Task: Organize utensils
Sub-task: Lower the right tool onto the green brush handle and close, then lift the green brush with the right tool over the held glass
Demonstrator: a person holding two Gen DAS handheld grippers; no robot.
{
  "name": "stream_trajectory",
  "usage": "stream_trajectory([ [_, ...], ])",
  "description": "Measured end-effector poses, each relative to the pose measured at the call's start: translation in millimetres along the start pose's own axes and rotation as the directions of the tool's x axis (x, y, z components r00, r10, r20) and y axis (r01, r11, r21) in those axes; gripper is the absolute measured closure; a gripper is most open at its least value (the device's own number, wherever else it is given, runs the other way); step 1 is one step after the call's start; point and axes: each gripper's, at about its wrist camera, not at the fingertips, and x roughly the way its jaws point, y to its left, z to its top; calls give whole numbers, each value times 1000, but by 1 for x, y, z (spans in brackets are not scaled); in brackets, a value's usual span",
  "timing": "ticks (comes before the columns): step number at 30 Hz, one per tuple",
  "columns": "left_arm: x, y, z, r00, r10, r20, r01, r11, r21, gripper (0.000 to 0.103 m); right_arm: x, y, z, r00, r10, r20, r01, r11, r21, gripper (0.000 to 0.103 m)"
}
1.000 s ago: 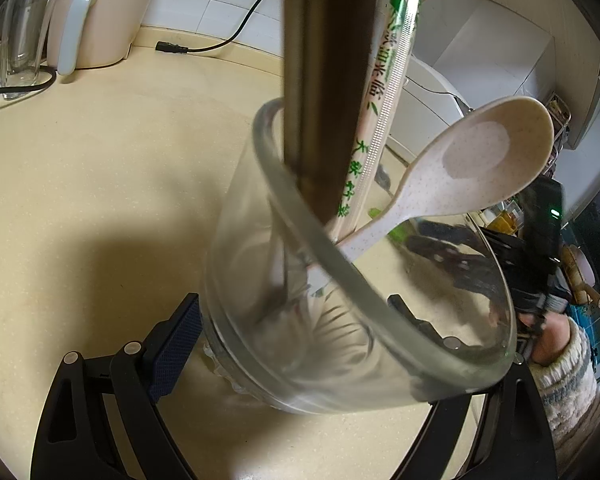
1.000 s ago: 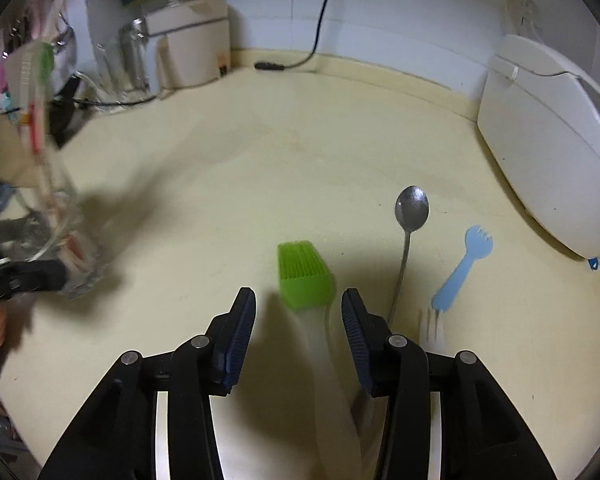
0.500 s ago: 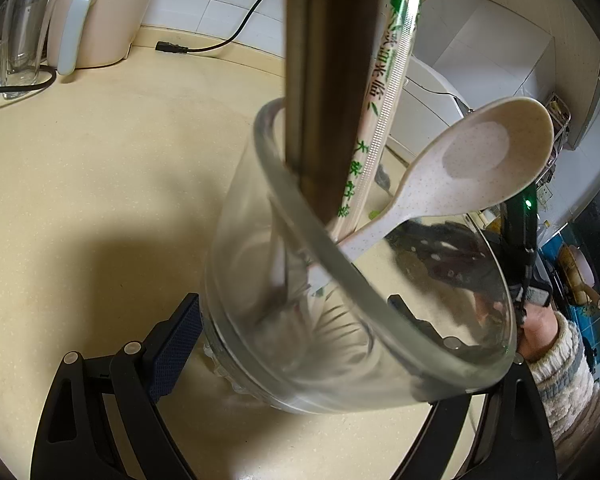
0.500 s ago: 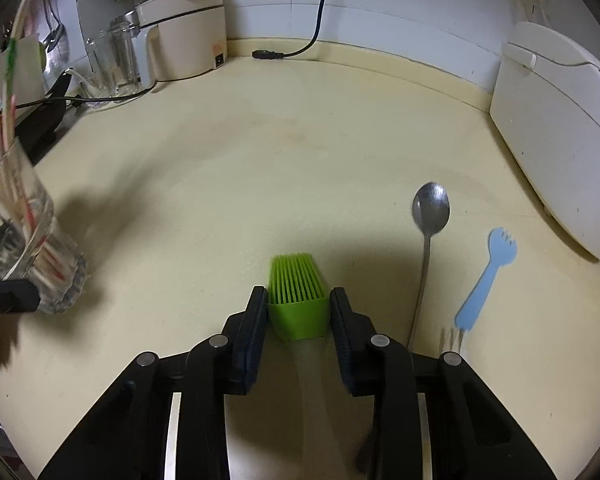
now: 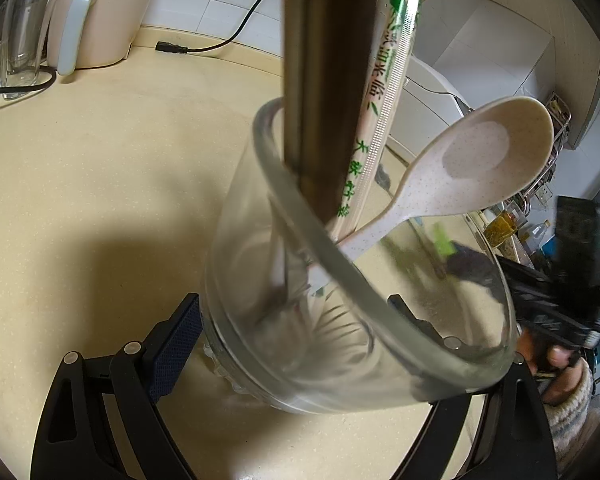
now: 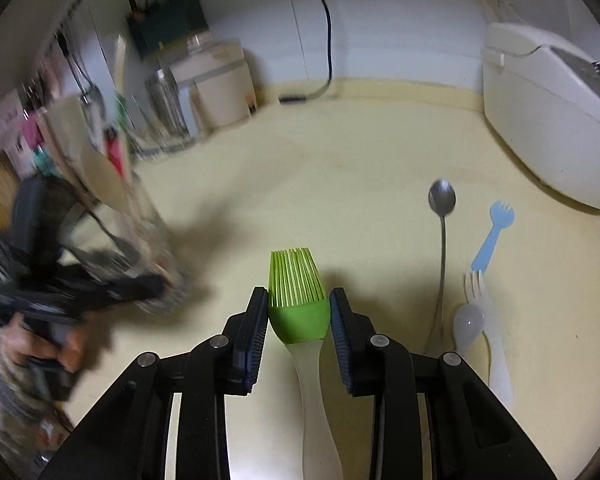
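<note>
My left gripper [image 5: 296, 320] is shut on a clear glass cup [image 5: 379, 340], held tilted above the counter. The cup holds a speckled cream spoon [image 5: 479, 160], wrapped chopsticks [image 5: 383, 92] and a dark metal handle [image 5: 327, 80]. My right gripper [image 6: 298, 300] is shut on the head of a green silicone brush [image 6: 298, 300] with a translucent handle, lifted over the counter. The cup and my left gripper show blurred at the left of the right wrist view [image 6: 140, 240]. A metal spoon [image 6: 441, 200], a blue fork [image 6: 493, 232] and a translucent spoon and fork [image 6: 475, 320] lie on the counter at right.
A white rice cooker [image 6: 547, 112] stands at the back right. A cream appliance [image 6: 220, 88] and glass jars [image 6: 168, 104] stand at the back left with a black power cable [image 5: 204, 46] along the wall. The counter is beige.
My right gripper closed on the green brush head and lifted it. The view has swung toward the cup, which now appears closer on the left.
</note>
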Motion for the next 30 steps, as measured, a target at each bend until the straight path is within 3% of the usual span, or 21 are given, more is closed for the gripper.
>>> stream_trajectory([
  [6,0,0,0,1000,0,0,0,1000,0,12,-34,10,-3,989,87,118,-96,992,79,72],
  [23,0,0,0,1000,-2,1,2,1000,-2,12,-68,17,5,971,77,227,-97,992,78,72],
  [30,0,0,0,1000,-2,1,2,1000,-2,12,-68,14,4,974,49,221,-69,994,87,72],
])
